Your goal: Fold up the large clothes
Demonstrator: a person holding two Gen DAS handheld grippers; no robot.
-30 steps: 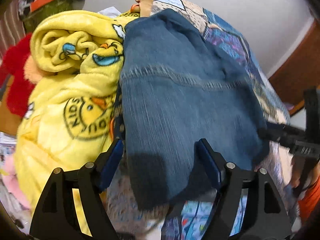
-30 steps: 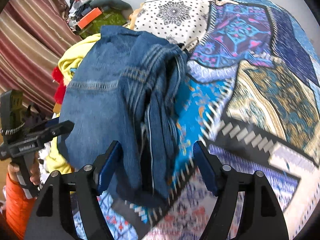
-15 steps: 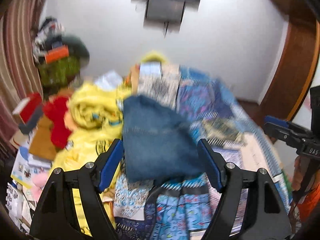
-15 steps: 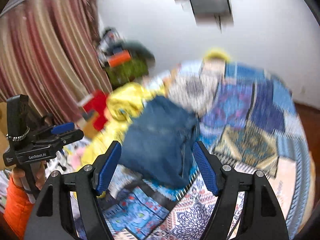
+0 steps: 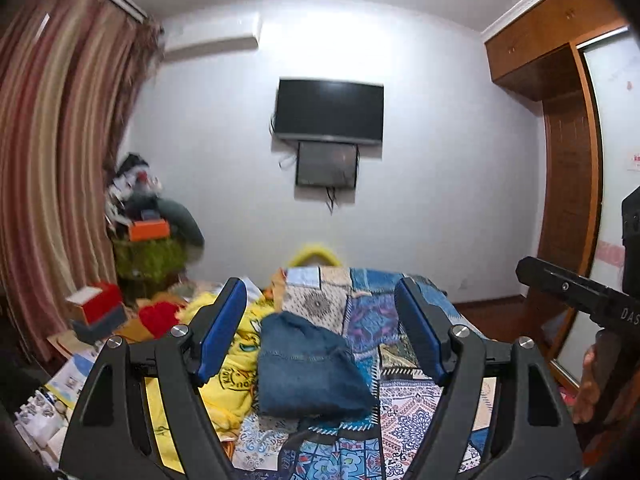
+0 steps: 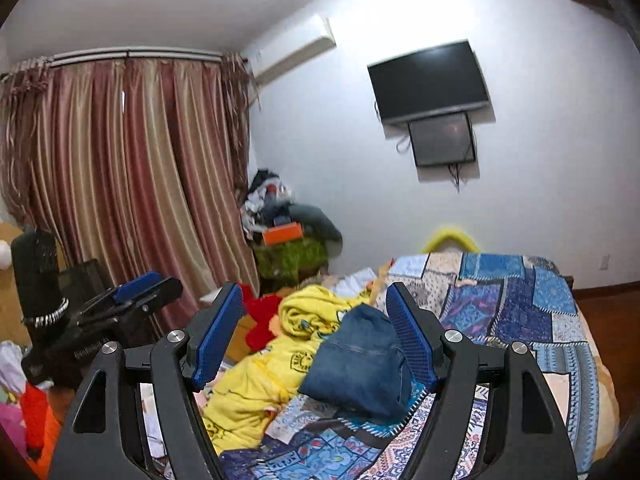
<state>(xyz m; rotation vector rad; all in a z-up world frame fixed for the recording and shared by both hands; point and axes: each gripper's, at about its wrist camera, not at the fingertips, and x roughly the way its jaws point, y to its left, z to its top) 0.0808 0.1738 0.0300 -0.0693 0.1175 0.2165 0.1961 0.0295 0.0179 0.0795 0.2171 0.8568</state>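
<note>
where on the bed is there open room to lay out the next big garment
The patchwork bedspread lies bare to the right of the folded jeans, out to the far corner below the TV. The left is crowded: the yellow blanket touches the jeans, with a red plush and clutter beyond it.

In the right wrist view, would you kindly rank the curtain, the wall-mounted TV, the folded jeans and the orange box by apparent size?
1. curtain
2. TV and folded jeans: too alike to rank; the jeans lie nearer.
3. orange box
</note>
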